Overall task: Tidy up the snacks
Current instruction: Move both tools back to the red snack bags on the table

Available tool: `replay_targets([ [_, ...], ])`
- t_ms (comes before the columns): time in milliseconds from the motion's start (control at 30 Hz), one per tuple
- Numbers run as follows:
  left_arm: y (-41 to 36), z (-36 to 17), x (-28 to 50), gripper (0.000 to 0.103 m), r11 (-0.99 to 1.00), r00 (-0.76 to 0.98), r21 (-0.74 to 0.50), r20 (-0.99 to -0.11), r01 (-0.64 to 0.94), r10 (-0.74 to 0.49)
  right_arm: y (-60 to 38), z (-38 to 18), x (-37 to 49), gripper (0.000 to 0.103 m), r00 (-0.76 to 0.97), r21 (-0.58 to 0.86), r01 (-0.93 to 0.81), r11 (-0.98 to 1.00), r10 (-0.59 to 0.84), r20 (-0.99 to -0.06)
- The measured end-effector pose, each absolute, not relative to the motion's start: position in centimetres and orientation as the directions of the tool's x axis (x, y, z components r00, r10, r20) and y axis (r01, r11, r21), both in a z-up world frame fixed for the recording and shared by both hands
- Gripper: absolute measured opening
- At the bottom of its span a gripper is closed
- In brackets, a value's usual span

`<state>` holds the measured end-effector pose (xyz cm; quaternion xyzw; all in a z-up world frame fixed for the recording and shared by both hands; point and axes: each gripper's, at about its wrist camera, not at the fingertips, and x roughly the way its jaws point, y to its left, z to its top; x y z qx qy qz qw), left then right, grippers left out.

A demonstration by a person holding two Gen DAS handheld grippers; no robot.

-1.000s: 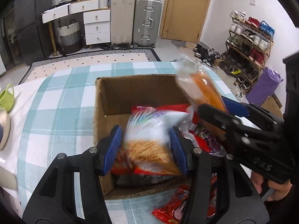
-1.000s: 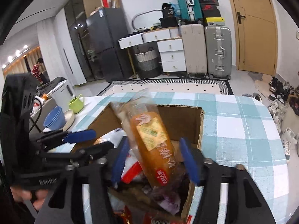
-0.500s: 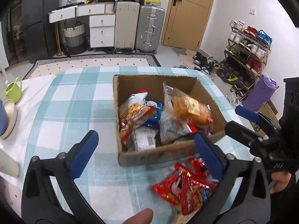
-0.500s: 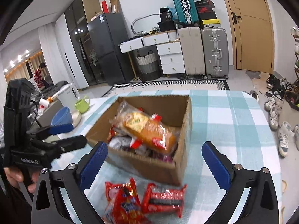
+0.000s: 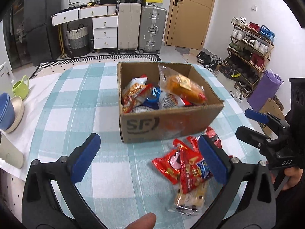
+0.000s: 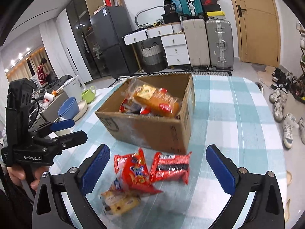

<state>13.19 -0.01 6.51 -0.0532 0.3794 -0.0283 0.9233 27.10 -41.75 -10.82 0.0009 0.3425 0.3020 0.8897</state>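
Both grippers, left [image 5: 149,159] and right [image 6: 158,168], have just opened their jaws fully; nothing sits between them. Three loose foil snack packets [image 6: 150,173] overlap before the brown cardboard box [image 5: 167,121]. Risk: pinching overlapped packets drags neighbours along.

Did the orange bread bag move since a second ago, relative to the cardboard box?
Yes. The orange bread bag was upright between the right gripper pads above the cardboard box; it now lies inside on the other snacks. The jaws have just been opening and are empty.
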Motion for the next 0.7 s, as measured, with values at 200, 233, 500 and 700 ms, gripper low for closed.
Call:
replay_targets([
  [200, -0.1, 5.4, 12.3, 0.102, 0.992, 0.692, -0.125, -0.717, -0.005, -0.087, -41.6, -11.9, 25.8, 0.102, 0.552, 0.247, -0.533, 0.809, 0.554, -0.623],
  [233, 0.0, 5.2, 12.0, 0.102, 0.992, 0.688, -0.123, -0.72, -0.003, -0.087, -41.4, -12.3, 25.6, 0.102, 0.546, 0.248, -0.531, 0.81, 0.551, -0.631],
  [500, 0.3, 3.1, 10.6, 0.102, 0.991, 0.661, -0.135, -0.745, -0.011, -0.094, -39.7, -14.9, 24.8, 0.102, 0.493, 0.276, -0.527, 0.803, 0.555, -0.67],
  [700, 1.0, 1.7, 9.5, 0.102, 0.99, 0.65, -0.137, -0.756, -0.039, -0.079, -38.2, -17.0, 25.2, 0.102, 0.458, 0.291, -0.506, 0.812, 0.539, -0.707],
])
